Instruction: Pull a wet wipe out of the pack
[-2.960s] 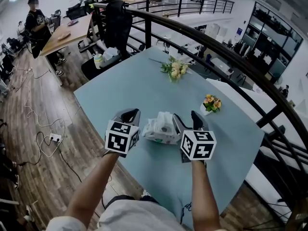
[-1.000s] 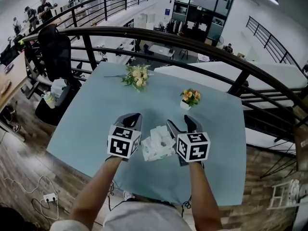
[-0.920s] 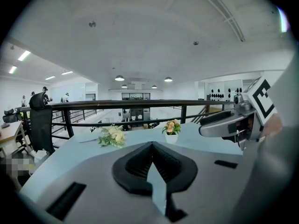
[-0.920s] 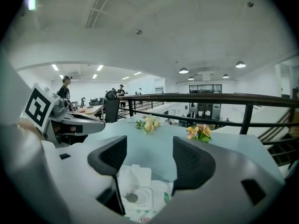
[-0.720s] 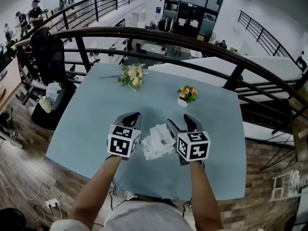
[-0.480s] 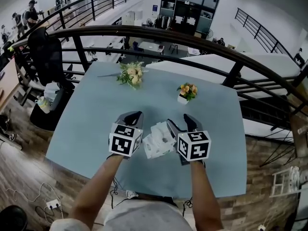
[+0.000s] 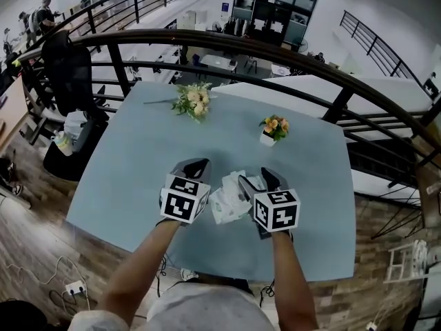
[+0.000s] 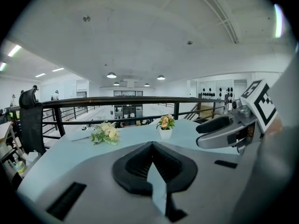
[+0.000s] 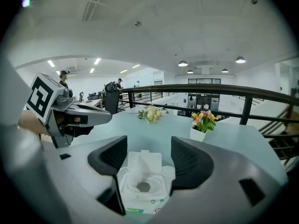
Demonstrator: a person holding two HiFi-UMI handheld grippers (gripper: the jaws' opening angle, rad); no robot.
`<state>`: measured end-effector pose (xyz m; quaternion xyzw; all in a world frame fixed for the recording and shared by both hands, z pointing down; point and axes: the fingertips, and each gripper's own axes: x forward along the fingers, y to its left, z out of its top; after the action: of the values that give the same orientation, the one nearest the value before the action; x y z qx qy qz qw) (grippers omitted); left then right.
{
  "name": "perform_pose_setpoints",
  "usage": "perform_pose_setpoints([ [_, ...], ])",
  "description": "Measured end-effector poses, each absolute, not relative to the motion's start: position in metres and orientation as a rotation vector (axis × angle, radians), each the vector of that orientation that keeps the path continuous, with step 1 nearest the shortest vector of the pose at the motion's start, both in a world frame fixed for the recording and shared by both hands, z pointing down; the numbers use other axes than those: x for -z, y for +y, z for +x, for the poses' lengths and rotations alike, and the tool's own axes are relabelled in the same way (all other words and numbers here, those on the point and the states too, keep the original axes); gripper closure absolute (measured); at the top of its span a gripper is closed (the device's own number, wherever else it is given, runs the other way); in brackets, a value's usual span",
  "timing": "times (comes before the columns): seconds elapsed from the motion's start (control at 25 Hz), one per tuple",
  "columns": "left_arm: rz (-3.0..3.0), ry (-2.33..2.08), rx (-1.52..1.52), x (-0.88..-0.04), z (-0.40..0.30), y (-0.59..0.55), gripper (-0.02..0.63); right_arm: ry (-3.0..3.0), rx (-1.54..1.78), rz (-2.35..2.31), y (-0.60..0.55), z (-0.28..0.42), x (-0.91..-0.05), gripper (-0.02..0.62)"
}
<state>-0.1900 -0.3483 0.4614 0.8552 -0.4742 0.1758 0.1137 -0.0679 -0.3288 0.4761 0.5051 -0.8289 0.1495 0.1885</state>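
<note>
The white wet wipe pack (image 7: 231, 200) lies on the pale blue table (image 7: 138, 164) between my two grippers. Its lid (image 9: 145, 162) stands flipped up and a wipe (image 9: 135, 169) pokes out of the round opening. My right gripper (image 7: 255, 176) is open, its jaws standing either side of the pack (image 9: 142, 188) and just above it. Left of the pack, my left gripper (image 7: 196, 163) hovers over bare table, shut with nothing between its pads (image 8: 152, 146). Each gripper shows in the other's view, the right one (image 8: 224, 129) and the left one (image 9: 79, 115).
A small white pot of orange flowers (image 7: 273, 129) stands beyond the pack. A loose bouquet (image 7: 193, 101) lies at the far left of the table. A black railing (image 7: 289, 64) curves round the far side. The table's near edge (image 7: 207, 264) is close to my body.
The head has turned, so the room has swung round behind the table. Both grippers hold nearly the same places beside the pack; the right one sits slightly closer over it.
</note>
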Motion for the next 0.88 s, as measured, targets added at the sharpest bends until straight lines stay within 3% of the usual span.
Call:
perform_pose_setpoints([
  [0.88,2.514,-1.338,-0.56,-0.483,-0.201,-0.335,0.612,-2.247,-0.556,1.334,-0.306,-0.091,-0.541,0.331],
])
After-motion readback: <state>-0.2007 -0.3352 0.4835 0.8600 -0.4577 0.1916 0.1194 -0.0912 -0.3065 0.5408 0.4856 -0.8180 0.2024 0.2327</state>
